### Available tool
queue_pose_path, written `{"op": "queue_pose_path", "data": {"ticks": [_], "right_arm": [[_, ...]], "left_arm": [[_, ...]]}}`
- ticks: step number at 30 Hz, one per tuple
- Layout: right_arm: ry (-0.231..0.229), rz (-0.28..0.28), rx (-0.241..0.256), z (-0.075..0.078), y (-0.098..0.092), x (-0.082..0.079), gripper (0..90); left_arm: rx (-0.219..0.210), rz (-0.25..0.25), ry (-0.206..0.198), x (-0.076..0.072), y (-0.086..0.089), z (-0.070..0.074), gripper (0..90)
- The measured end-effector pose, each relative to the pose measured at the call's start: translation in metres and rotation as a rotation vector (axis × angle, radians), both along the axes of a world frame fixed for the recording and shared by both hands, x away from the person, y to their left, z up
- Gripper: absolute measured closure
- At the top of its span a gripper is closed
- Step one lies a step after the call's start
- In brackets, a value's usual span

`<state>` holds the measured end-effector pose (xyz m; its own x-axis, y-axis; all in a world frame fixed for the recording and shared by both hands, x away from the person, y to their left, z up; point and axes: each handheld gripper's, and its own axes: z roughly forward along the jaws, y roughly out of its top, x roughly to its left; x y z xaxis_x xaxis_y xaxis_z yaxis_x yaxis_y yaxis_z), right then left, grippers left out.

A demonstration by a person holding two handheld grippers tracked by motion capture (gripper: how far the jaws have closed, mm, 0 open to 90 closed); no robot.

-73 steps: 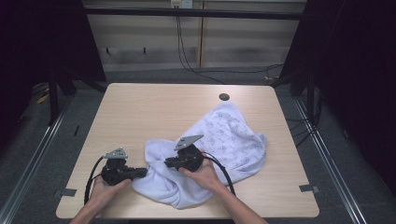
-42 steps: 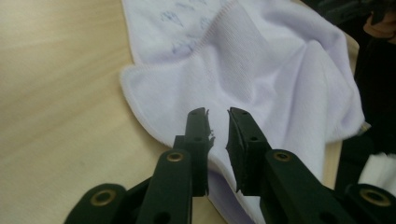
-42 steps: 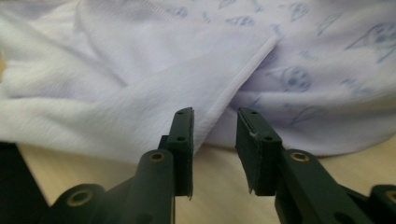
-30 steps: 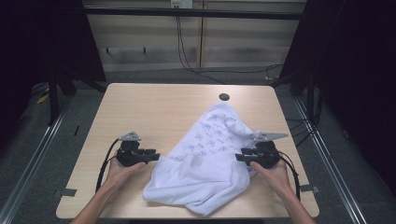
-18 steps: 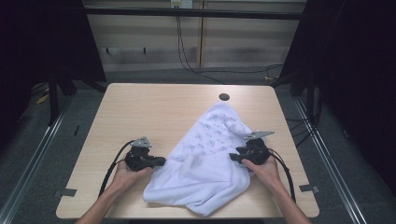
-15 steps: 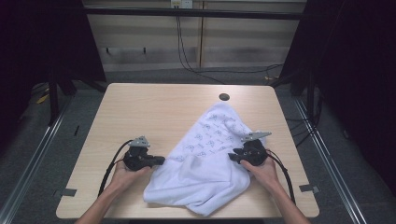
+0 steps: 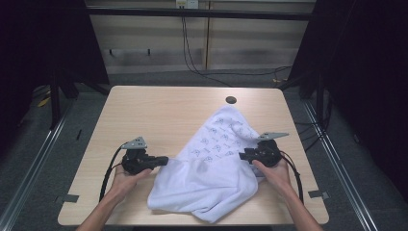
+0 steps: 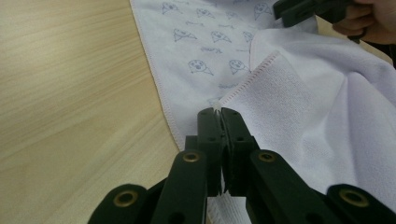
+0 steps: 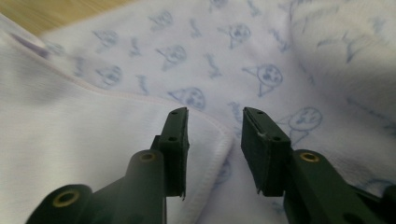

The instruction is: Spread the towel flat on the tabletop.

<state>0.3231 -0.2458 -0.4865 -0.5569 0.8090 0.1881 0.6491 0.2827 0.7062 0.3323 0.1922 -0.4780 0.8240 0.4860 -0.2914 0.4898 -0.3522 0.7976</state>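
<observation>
The towel lies rumpled on the right half of the table, one printed corner pointing at the far edge and the bulk bunched toward the near edge. The plain white side is folded over the patterned side, leaving a stitched hem exposed on each flank — these are the grip points.

My left gripper is closed tight on the folded-over hem corner, a sliver of cloth pinched at the tips; I judge this hold anchors the left flank for spreading. My right gripper has its jaws parted a moderate gap and holds nothing — it straddles the hem corner on the right flank, positioned to close on it.

Surroundings: a dark round cap is set near the far edge, well apart from the towel. Nothing obstructs either gripper.
</observation>
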Motion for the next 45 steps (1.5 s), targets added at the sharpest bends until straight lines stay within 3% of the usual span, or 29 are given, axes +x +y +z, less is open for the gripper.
{"op": "queue_pose_path", "data": {"ticks": [4,6,8,10,14,17,18,20,24,25,29,38,41,45], "right_arm": [[0.032,0.018,-0.03,-0.013,0.006,0.007,61.1],[0.029,0.045,-0.032,-0.011,0.008,0.004,67.8],[0.026,0.082,-0.025,-0.009,0.011,0.0,82.3],[-0.006,0.081,-0.012,-0.002,0.012,-0.005,86.1],[-0.07,0.079,0.079,0.022,0.003,-0.02,86.8],[-0.081,0.076,0.105,0.032,-0.008,-0.038,87.0],[-0.059,0.081,0.094,0.03,-0.01,-0.046,87.2],[-0.028,0.098,0.027,0.022,-0.012,-0.061,87.2],[0.033,0.064,0.032,0.003,-0.023,-0.075,87.2],[0.045,0.06,0.02,0.0,-0.025,-0.074,87.2],[0.058,0.047,-0.011,-0.007,-0.024,-0.062,87.3],[0.036,0.011,-0.03,-0.012,-0.022,-0.015,87.8],[0.02,0.005,-0.041,-0.013,-0.017,0.008,88.1],[0.018,-0.013,-0.016,-0.016,-0.013,0.034,88.4]], "left_arm": [[0.002,0.009,0.007,0.002,0.0,-0.002,87.7],[0.001,0.013,0.006,0.002,0.001,-0.003,87.7],[-0.012,0.014,0.003,0.001,0.002,-0.001,87.7],[-0.019,0.01,-0.006,-0.001,0.003,0.001,87.7],[-0.04,0.012,-0.012,-0.004,0.006,0.004,87.7],[-0.047,-0.011,0.015,-0.004,0.002,0.001,87.5],[-0.037,-0.029,0.025,-0.005,-0.002,-0.001,87.4],[0.008,-0.065,0.042,-0.008,-0.013,-0.009,87.3],[0.113,-0.121,0.048,-0.012,-0.035,-0.022,86.9],[0.14,-0.126,0.033,-0.012,-0.038,-0.022,86.9],[0.175,-0.131,0.004,-0.014,-0.039,-0.021,87.1],[0.152,-0.115,0.044,-0.016,-0.035,-0.022,87.3],[0.145,-0.097,0.051,-0.013,-0.036,-0.023,87.6],[0.131,-0.047,0.048,-0.001,-0.037,-0.026,87.9]]}}
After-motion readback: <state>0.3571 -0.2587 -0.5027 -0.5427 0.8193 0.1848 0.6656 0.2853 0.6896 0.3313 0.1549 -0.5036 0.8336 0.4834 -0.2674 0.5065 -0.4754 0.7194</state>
